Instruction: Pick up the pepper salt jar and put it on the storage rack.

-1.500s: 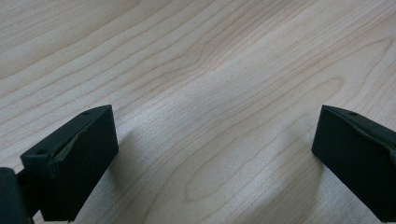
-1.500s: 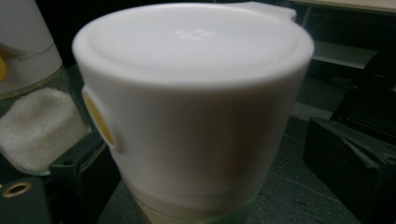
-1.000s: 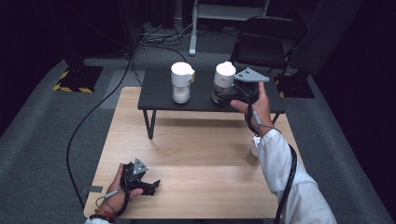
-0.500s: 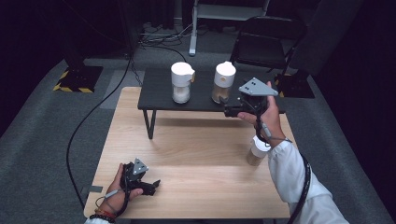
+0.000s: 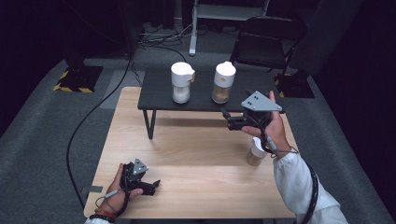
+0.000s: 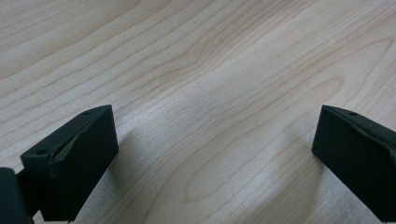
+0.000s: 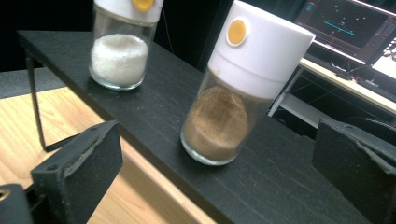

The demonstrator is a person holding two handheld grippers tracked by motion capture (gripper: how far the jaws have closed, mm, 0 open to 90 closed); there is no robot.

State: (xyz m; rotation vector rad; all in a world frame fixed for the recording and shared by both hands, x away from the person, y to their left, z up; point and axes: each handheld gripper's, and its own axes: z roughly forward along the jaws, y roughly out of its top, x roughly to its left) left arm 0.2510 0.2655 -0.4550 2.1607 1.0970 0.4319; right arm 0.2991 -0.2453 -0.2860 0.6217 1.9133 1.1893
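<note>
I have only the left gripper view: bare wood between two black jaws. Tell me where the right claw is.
Observer: The right claw hovers at the front edge of the black raised shelf, jaws wide apart, holding nothing.
Operator: Name what it faces.
Observer: A clear glass jar of brown powder with a white lid stands upright on that shelf, ahead of the open jaws and untouched.
Operator: Report anything beside it.
Observer: A clear glass jar of white grains stands to its left in the high view, apart from it.
</note>
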